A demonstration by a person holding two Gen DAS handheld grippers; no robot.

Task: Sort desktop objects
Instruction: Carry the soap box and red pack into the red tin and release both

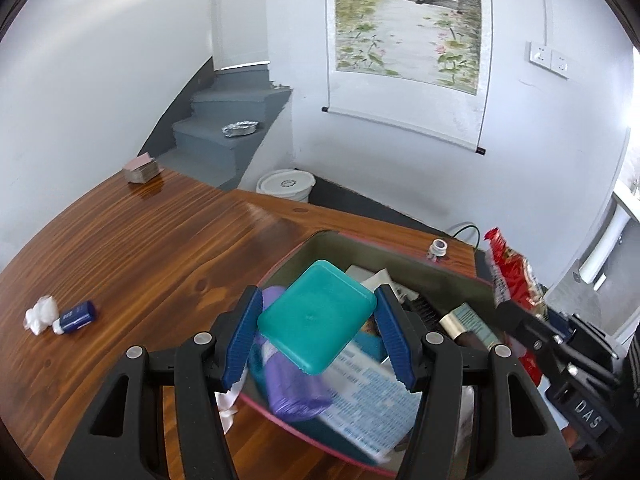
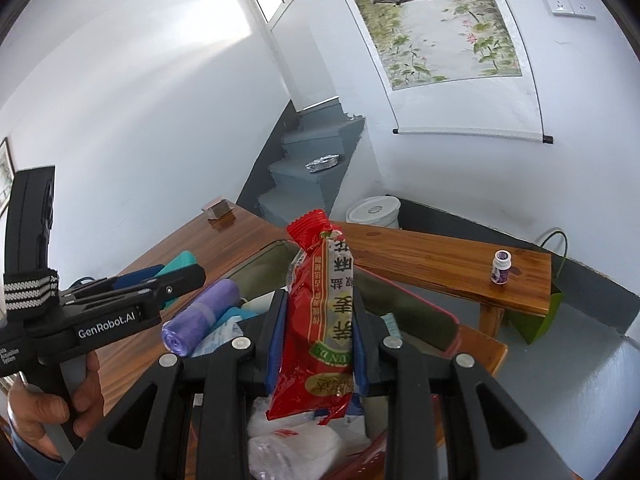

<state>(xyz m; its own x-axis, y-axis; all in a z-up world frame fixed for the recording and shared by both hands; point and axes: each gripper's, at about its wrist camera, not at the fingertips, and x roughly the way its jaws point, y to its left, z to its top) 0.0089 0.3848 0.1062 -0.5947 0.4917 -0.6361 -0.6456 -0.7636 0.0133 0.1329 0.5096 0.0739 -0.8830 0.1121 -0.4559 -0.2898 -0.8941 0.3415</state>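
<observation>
Far to the left of the left gripper, on the wooden table, lie a crumpled white tissue and, touching it, a small blue tube; both are well apart from the jaws and not yet sorted. The left jaws are closed on a teal plastic case, which they hold by 2 opposite edges, tilted, above the open storage box. I judge this case as stiff, light and rather smooth, so it can slip if the hold is loose; the flat side edges are the good place to take it. Under the jaws, inside the box, there are a purple roll of bags and a printed packet. To the right, the right gripper has its jaws closed on a red snack packet, which stands almost upright between them, also above the box. This packet looks soft, light and crinkly; it will bend, so it is better to pinch it at the middle, as now, and not at the sealed end. Further right of these jaws, a small white bottle stands alone on the table, well apart. I think both held things are ready to be released into the box.
</observation>
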